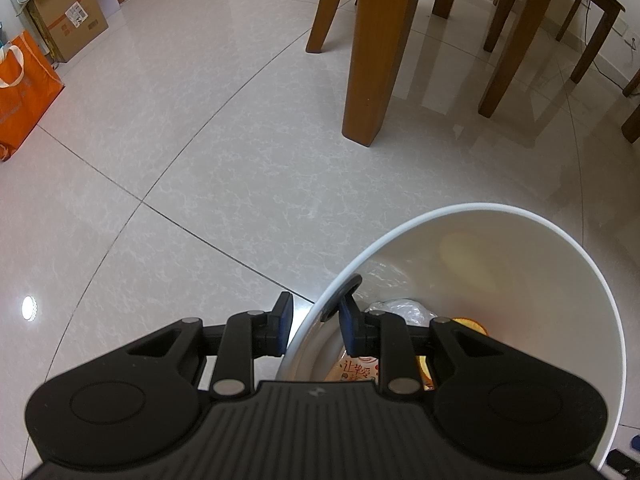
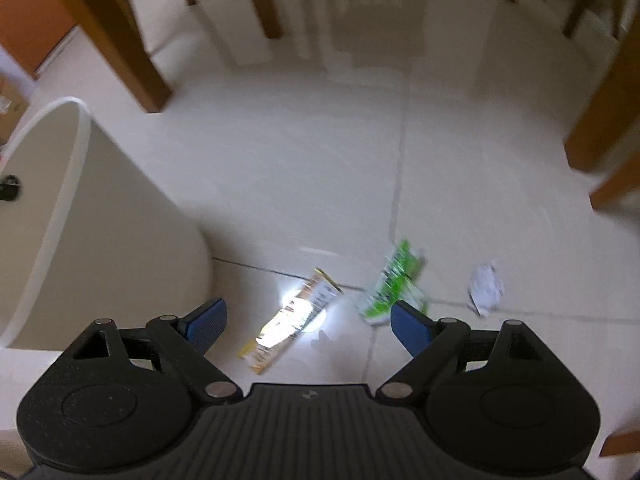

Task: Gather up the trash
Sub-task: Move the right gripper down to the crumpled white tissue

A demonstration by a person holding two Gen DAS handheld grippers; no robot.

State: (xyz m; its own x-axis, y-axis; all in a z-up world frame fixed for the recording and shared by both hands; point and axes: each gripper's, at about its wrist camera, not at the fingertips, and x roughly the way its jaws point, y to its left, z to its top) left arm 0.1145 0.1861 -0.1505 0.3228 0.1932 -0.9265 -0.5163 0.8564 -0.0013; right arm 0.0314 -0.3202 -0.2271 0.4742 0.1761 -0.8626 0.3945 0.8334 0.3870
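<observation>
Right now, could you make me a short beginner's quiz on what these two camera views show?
1. True or false: the left gripper has one finger on each side of the white bin rim.
2. How many pieces of litter lie on the floor ahead of the right gripper?
A. one B. three C. five
3. What colour is the wrapper between the yellow wrapper and the crumpled white paper?

Key: 1 true; 2 B; 3 green.
</observation>
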